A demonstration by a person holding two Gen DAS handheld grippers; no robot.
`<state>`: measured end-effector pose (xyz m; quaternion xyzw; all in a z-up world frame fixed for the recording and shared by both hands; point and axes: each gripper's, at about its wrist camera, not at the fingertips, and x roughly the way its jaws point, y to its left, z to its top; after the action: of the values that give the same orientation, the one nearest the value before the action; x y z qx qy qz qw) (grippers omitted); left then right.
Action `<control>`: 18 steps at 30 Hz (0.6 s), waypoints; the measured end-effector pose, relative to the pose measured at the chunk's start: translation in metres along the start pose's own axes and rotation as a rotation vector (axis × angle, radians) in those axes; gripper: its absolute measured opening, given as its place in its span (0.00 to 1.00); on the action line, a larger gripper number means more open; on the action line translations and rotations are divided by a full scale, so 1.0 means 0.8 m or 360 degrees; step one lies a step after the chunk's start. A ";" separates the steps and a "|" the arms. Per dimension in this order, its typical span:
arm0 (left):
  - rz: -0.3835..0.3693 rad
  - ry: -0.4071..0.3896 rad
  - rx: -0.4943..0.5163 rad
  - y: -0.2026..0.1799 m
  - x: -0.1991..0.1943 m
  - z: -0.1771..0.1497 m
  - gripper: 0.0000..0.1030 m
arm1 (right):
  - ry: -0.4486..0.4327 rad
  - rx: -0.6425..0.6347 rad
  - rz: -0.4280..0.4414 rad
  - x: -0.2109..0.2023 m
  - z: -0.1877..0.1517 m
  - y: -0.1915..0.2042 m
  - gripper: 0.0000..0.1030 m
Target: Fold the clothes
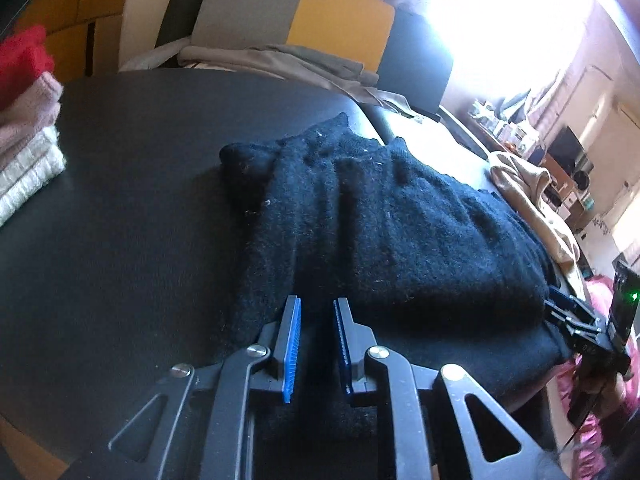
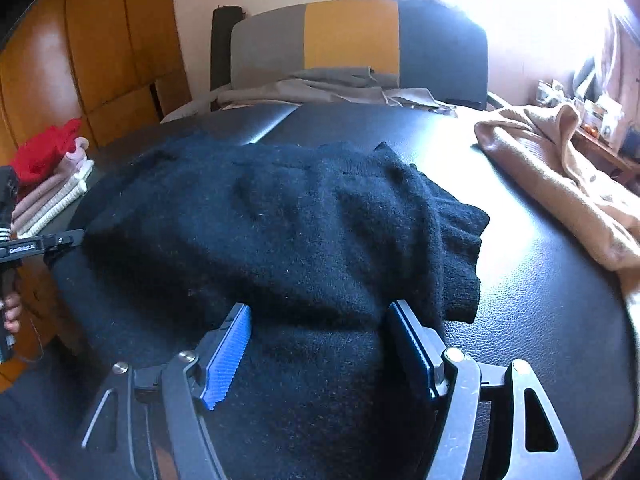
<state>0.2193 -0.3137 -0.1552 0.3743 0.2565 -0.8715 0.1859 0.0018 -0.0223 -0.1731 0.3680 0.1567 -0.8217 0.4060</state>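
Leftward, folded stack (image 1: 28, 128) of red, pink, white knits sat at table (image 1: 132, 208) edge. Left gripper (image 1: 316, 344) at black sweater (image 1: 380, 220) near hem, pads narrowly apart, nothing visibly pinched. Sweater lay mid-table, partly folded, long axis running away from both grippers. Right gripper (image 2: 320, 344) straddled near fold, jaws wide apart. Beige garment (image 2: 560, 176) lay far right, loose.

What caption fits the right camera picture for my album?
Open right hand-held gripper straddling a folded fuzzy black knit sweater on a dark leather-look table.
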 end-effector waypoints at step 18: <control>0.0220 -0.0017 0.0192 -0.023 0.004 0.012 0.20 | 0.0028 -0.0283 -0.0147 0.021 0.085 0.045 0.85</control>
<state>0.2021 -0.3051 -0.1464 0.3968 0.1762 -0.8725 0.2241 -0.0090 -0.0915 -0.1375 0.3299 0.2495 -0.8191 0.3974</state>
